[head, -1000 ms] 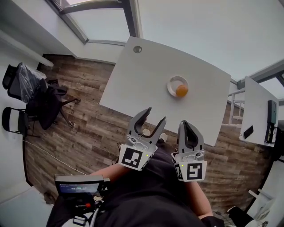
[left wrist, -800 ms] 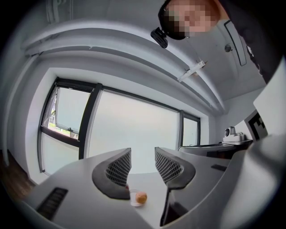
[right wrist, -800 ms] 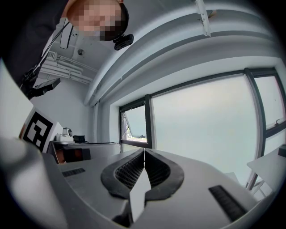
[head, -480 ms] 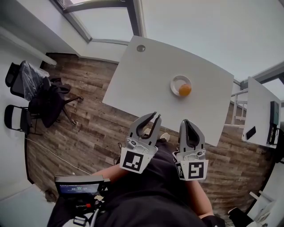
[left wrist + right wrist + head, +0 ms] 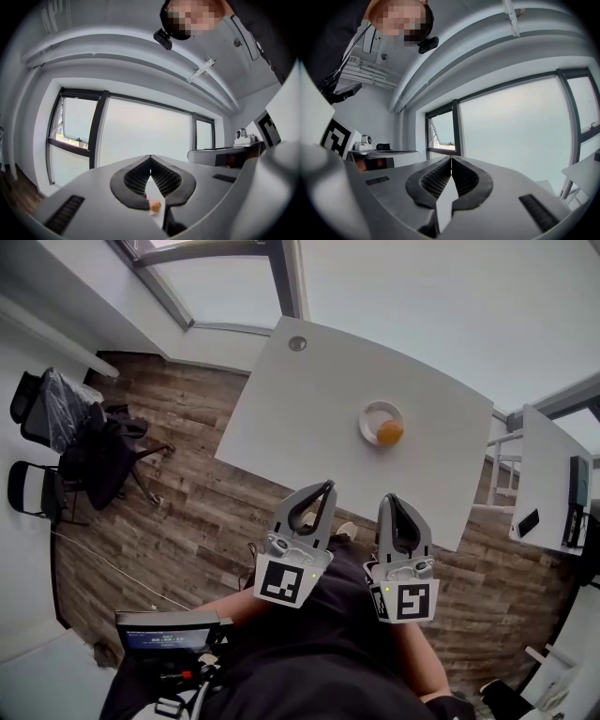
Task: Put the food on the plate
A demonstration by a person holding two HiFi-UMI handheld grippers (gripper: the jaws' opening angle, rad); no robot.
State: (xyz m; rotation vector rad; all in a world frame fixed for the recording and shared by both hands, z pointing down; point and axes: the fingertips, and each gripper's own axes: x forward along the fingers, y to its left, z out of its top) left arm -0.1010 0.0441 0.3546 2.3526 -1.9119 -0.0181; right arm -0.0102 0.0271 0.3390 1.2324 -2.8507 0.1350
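No text or number can be read. The screen [image 5: 167, 640] shows print too small to read. The cube markers [image 5: 282, 578] are only patterns.

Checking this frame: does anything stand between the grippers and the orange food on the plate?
Nothing visible does. The left gripper and right gripper, both shut and empty, hang short of the near edge of the table. Only its bare top lies between them and the orange food, which already sits on the plate.
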